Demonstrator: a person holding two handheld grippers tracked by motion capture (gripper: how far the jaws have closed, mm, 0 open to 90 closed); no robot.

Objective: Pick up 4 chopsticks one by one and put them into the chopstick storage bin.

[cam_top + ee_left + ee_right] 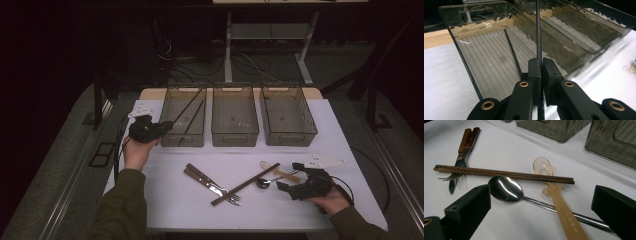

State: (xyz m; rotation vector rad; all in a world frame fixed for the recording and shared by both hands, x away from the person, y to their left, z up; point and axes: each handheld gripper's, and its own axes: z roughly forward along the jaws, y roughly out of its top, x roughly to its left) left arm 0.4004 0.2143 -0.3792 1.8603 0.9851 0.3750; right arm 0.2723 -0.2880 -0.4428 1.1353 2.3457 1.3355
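High view: left tool (165, 126) at the near rim of the left bin (172, 107), clamped on a dark chopstick (189, 106) slanting over that bin. Left gripper view: chopstick (539, 37) pinched between the jaws, another lying on the ribbed bin floor. Right tool (289, 177) low over the bench (170, 200), jaws apart, beside the metal spoon (505, 188), plastic spoon (560, 207) and brown chopsticks (504, 173).
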